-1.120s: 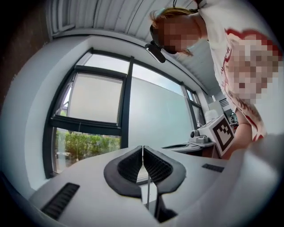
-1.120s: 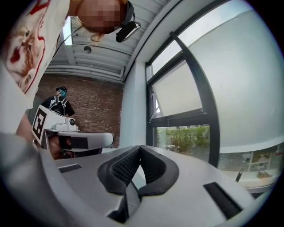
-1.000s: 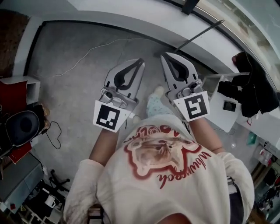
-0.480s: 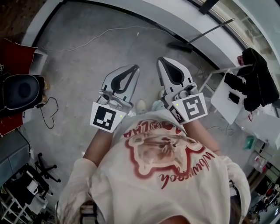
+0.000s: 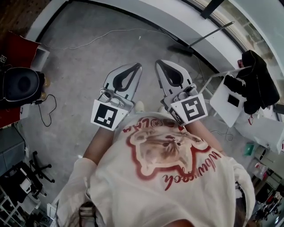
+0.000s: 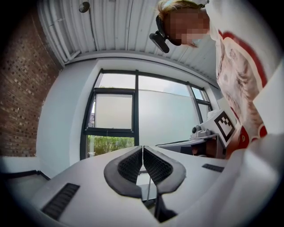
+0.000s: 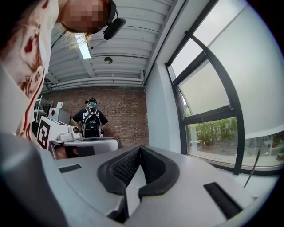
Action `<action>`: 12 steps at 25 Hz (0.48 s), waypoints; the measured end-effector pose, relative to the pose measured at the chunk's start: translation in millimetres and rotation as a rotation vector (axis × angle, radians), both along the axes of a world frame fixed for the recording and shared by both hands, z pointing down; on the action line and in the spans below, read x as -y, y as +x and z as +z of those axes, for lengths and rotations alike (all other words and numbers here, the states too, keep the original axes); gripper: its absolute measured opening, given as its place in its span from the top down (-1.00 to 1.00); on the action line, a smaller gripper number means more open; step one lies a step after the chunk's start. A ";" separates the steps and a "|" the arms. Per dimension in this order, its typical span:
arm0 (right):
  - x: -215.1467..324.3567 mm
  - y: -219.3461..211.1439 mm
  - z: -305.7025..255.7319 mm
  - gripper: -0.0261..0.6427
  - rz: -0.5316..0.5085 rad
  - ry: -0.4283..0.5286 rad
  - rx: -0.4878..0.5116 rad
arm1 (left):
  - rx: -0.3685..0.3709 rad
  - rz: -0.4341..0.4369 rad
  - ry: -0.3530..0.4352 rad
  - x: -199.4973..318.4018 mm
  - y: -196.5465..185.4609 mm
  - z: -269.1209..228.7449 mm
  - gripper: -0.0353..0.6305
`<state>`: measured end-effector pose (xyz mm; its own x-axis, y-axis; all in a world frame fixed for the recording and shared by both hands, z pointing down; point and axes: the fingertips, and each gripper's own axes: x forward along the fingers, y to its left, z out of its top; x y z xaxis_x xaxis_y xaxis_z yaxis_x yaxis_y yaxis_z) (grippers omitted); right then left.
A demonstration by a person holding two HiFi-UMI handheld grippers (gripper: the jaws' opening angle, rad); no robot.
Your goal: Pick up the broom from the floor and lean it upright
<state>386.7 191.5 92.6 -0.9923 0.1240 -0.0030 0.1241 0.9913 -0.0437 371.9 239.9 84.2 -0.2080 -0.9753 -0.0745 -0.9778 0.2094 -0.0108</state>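
Concrete floor (image 5: 88,75) beneath a window wall. Broom (image 5: 179,48), head on the floor, at one o'clock, well apart from both grippers. Left gripper (image 5: 138,65) and right gripper (image 5: 158,63): jaws together, empty. Advisable: close in, then open the jaws before reaching the handle.

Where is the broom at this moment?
Head view, upper right: the broom is beyond the right gripper, untouched, its dark head on the grey floor beside the white ledge, its handle slanting toward the window.
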 end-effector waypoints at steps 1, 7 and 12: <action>1.9 3.8 1.6 0.85 -0.001 -0.001 0.001 | 0.003 -0.004 -0.009 2.0 1.5 2.0 0.82; 5.7 20.2 7.0 0.85 -0.004 -0.001 -0.010 | -0.027 0.018 0.039 12.9 22.2 -6.8 0.82; 5.5 16.9 -4.0 0.85 0.004 -0.012 0.030 | 0.012 0.028 0.017 12.4 19.0 -1.9 0.82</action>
<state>403.6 186.0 88.6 -0.9922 0.1197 -0.0342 0.1214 0.9913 -0.0519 390.9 227.5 82.3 -0.1801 -0.9792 -0.0938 -0.9830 0.1826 -0.0193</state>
